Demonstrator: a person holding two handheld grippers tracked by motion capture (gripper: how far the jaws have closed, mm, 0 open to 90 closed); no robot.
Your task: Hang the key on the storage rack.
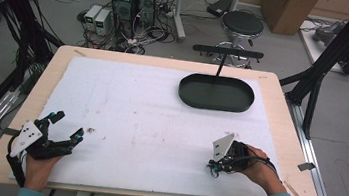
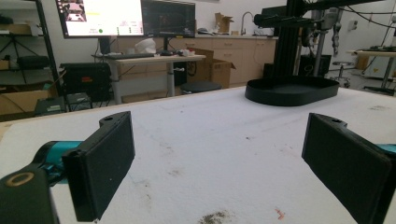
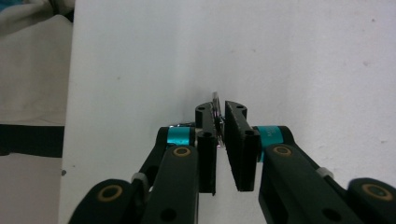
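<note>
A thin, shiny piece pinched at the near edge of the table

In the high view, the right gripper (image 1: 215,168) is seen tipped down onto the white mat (image 1: 134,118) near the front right of the table (image 1: 281,116), the hand wrapped round its body with the wrist bent inward; the left gripper (image 1: 65,132) is rested at the front left, its jaws spread with nothing between them; a black oval tray (image 1: 216,93) is set well apart at the far side. In the left gripper view, the jaws are held wide and level over bare mat; the tray (image 2: 292,90) is seen ahead. In the right gripper view, the jaws are pressed together on a small metallic piece (image 3: 215,105), held edge-on against the mat; what it is cannot be told; it is judged light, stiff and slippery, best gripped across its flat faces.
</note>
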